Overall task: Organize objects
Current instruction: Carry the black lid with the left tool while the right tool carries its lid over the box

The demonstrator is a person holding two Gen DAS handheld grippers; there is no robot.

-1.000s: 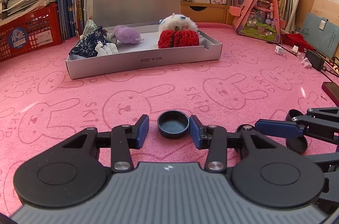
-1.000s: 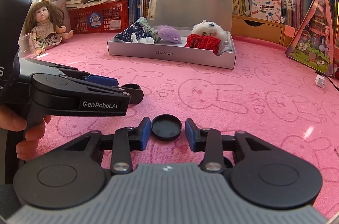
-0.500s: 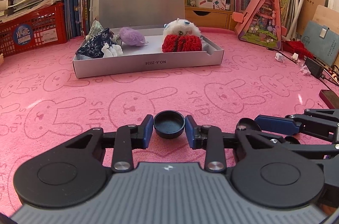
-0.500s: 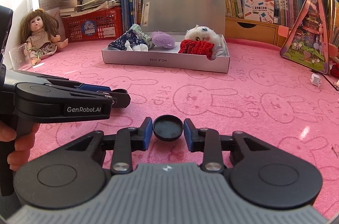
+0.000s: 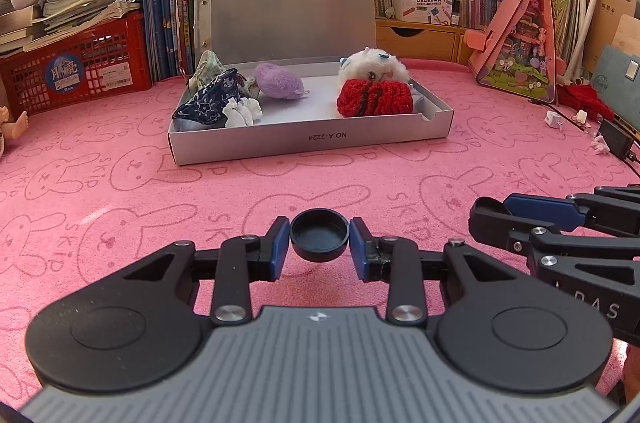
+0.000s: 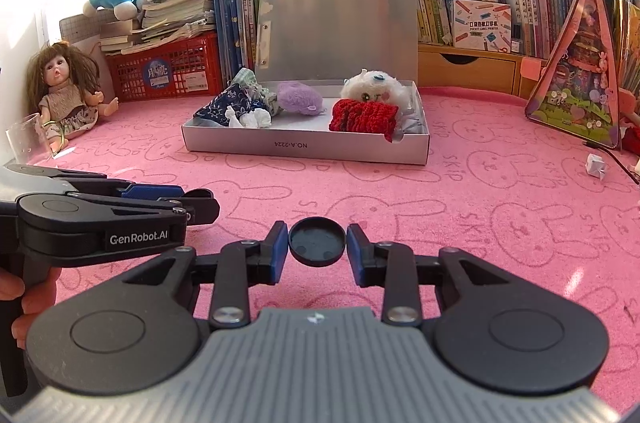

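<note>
My left gripper (image 5: 319,238) is shut on a round black cap (image 5: 319,233), its hollow side up, held above the pink mat. My right gripper (image 6: 317,242) is shut on a second round black cap (image 6: 317,241), its flat side showing. The right gripper also shows at the right of the left wrist view (image 5: 496,219); the left gripper shows at the left of the right wrist view (image 6: 196,203). Ahead stands an open silver box (image 5: 312,139) (image 6: 304,147) holding a red knit piece (image 5: 374,99), a white plush (image 5: 374,69), a purple ball (image 5: 278,86) and blue patterned cloth (image 5: 210,103).
A red crate (image 5: 76,75) with books stands at the back left, bookshelves and plush toys behind the box. A doll (image 6: 66,95) and a clear cup (image 6: 28,139) sit at the far left. A pink triangular toy house (image 5: 520,43) and cables (image 5: 612,139) lie at the right.
Both grippers closed on their caps and lifted them off the mat. Both views rose and moved a little nearer to the box.
</note>
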